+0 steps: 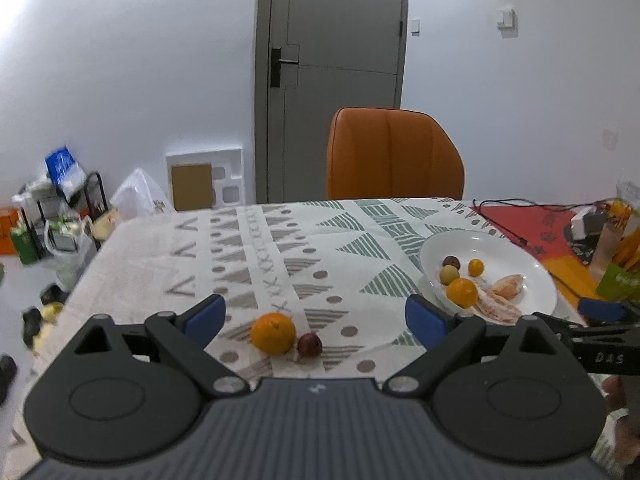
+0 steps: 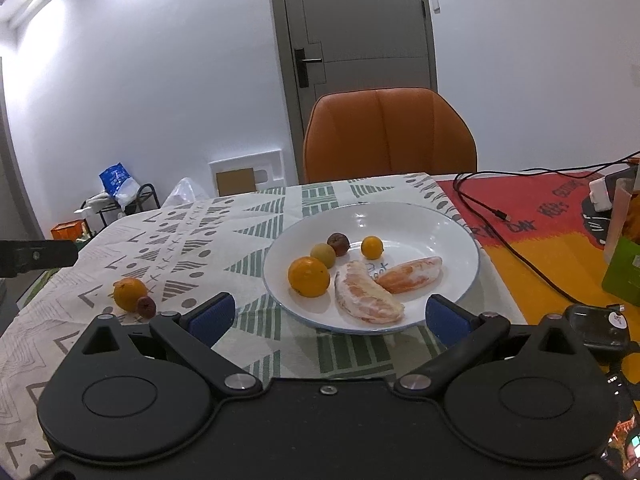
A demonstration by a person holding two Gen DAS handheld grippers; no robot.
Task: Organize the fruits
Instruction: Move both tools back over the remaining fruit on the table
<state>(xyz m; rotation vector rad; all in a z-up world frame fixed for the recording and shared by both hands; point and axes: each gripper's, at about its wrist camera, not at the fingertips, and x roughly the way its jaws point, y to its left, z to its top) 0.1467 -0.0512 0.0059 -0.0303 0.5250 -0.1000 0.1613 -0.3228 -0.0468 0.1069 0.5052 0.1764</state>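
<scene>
- Left of the white plate (image 2: 460,236), on the patterned tabletop (image 1: 160,256), 2 fruits lie loose and touching: an orange (image 1: 273,333) and a small dark red fruit (image 1: 309,345) just on its plate side. Both look like the pieces not yet gathered.
- The left gripper (image 1: 316,316) hangs over them with its fingers (image 1: 206,316) spread wide and empty; the pair sits between the 2 blue pads, nearer the left one, so the aim seems to be a grasp on the orange.
- On the plate lie 6 pieces: a larger orange (image 2: 309,276), a greenish fruit (image 2: 323,255), a dark fruit (image 2: 338,243), a small orange fruit (image 2: 371,247) and 2 peeled segments (image 2: 368,300), probably collected there as the sorting spot.
- The right gripper (image 2: 328,316) faces the plate's near rim, fingers (image 2: 450,320) parted, holding nothing.
</scene>
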